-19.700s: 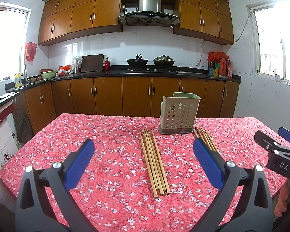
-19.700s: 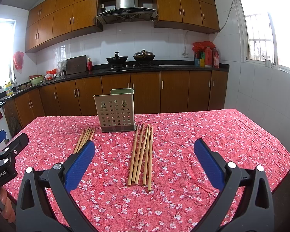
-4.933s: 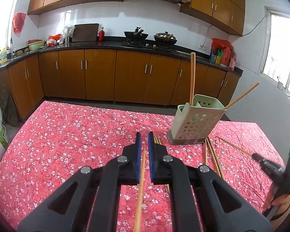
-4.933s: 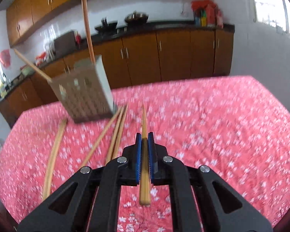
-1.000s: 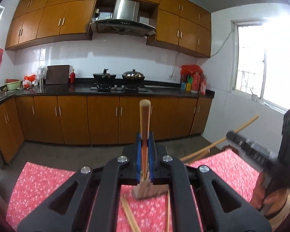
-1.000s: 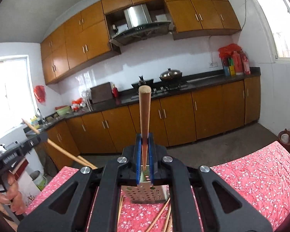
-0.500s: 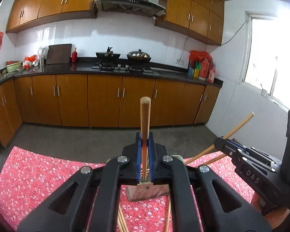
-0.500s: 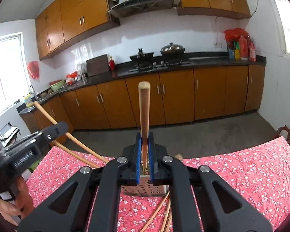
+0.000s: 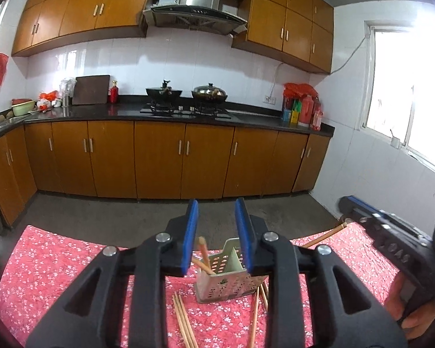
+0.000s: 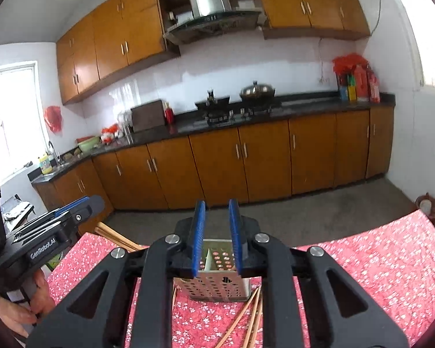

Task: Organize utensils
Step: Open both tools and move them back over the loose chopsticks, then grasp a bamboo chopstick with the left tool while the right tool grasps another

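Observation:
A pale green perforated holder (image 9: 232, 279) (image 10: 217, 281) stands on the red flowered tablecloth, straight below both grippers. My left gripper (image 9: 216, 211) has its jaws opening. A chopstick (image 9: 203, 250) stands tilted in the holder's left compartment, below the blue pads and free of them. My right gripper (image 10: 217, 210) also has its jaws opening, with nothing between its pads. More chopsticks (image 9: 324, 234) (image 10: 114, 237) lean out over the holder's rim. Loose chopsticks (image 9: 183, 323) (image 10: 248, 316) lie on the cloth in front of the holder.
The right gripper's body (image 9: 391, 242), held by a hand, shows at the right of the left wrist view; the left gripper's body (image 10: 49, 233) shows at the left of the right wrist view. Beyond the table edge lie bare floor and wooden cabinets (image 9: 159, 159).
Both pairs of jaws have parted, and the upright chopstick each held has left the pads. The left gripper has sunk closer to the holder.

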Demonstrator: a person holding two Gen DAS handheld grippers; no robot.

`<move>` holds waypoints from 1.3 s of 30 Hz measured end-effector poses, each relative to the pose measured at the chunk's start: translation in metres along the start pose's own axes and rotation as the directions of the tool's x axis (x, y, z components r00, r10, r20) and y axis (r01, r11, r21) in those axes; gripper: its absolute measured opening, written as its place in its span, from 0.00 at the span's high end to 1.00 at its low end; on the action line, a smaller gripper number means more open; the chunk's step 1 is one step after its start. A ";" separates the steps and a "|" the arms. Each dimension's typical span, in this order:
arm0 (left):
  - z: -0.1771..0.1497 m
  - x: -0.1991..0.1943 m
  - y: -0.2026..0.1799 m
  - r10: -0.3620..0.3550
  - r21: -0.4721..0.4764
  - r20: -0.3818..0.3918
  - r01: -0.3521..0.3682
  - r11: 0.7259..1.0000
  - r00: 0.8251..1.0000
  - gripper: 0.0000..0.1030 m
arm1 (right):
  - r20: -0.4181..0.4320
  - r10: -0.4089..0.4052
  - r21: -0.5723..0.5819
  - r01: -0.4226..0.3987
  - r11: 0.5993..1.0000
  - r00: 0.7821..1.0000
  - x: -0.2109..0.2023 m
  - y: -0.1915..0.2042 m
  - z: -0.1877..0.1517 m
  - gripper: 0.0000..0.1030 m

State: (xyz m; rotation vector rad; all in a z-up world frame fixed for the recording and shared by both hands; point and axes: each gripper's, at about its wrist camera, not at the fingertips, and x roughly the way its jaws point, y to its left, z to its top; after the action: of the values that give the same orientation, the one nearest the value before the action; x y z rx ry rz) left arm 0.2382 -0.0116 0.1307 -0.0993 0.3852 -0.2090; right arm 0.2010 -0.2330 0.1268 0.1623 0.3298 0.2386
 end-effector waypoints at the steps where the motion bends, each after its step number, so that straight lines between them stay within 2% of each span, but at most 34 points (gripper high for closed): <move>1: -0.001 -0.009 0.002 0.010 -0.002 0.007 -0.010 1.000 1.000 0.71 | 0.010 -0.007 -0.001 0.007 1.000 1.000 -0.007 -0.002 0.001 0.82; 6: -0.020 -0.051 0.015 0.049 0.008 0.019 -0.049 0.999 0.999 0.68 | 0.014 -0.048 0.007 0.048 0.999 0.999 -0.042 -0.020 -0.019 0.81; 10: -0.054 -0.071 0.032 0.092 0.005 -0.022 -0.092 0.996 0.996 0.65 | -0.105 -0.111 0.026 0.114 0.993 0.988 -0.042 -0.042 -0.068 0.81; 13: -0.085 -0.069 0.046 0.139 0.005 -0.098 -0.140 0.990 0.985 0.65 | -0.263 -0.119 0.063 0.141 0.988 0.957 -0.018 -0.058 -0.117 0.81; 16: -0.118 -0.060 0.058 0.183 0.007 -0.173 -0.185 0.983 0.968 0.65 | -0.380 -0.085 0.090 0.128 0.988 0.921 0.007 -0.057 -0.157 0.81; 21: -0.163 -0.044 0.071 0.205 -0.014 -0.287 -0.218 0.976 0.936 0.65 | -0.492 -0.030 0.117 0.100 0.988 0.870 0.043 -0.047 -0.204 0.85; 26: -0.187 -0.036 0.071 0.188 -0.026 -0.345 -0.209 0.978 0.920 0.65 | -0.530 -0.048 0.092 0.114 0.989 0.847 0.058 -0.041 -0.222 0.86; 29: -0.193 -0.031 0.068 0.171 -0.030 -0.363 -0.195 0.980 0.916 0.65 | -0.537 -0.064 0.071 0.121 0.990 0.841 0.061 -0.041 -0.228 0.87; 32: -0.198 -0.027 0.063 0.149 -0.035 -0.379 -0.176 0.984 0.913 0.65 | -0.528 -0.097 0.034 0.135 0.990 0.844 0.060 -0.041 -0.228 0.92; 37: -0.207 -0.017 0.055 0.106 -0.051 -0.413 -0.139 0.989 0.904 0.65 | -0.506 -0.197 0.010 0.234 0.972 0.840 0.058 -0.056 -0.226 0.93; 39: -0.212 -0.012 0.052 0.083 -0.057 -0.429 -0.118 0.991 0.900 0.66 | -0.503 -0.206 0.033 0.257 0.966 0.839 0.055 -0.066 -0.226 0.93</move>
State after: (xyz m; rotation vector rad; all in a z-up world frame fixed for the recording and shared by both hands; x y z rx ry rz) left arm 0.1557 0.0299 -0.0672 -0.1141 0.8357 -0.1102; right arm 0.1890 -0.2552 -0.1134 0.1560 0.8738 0.0160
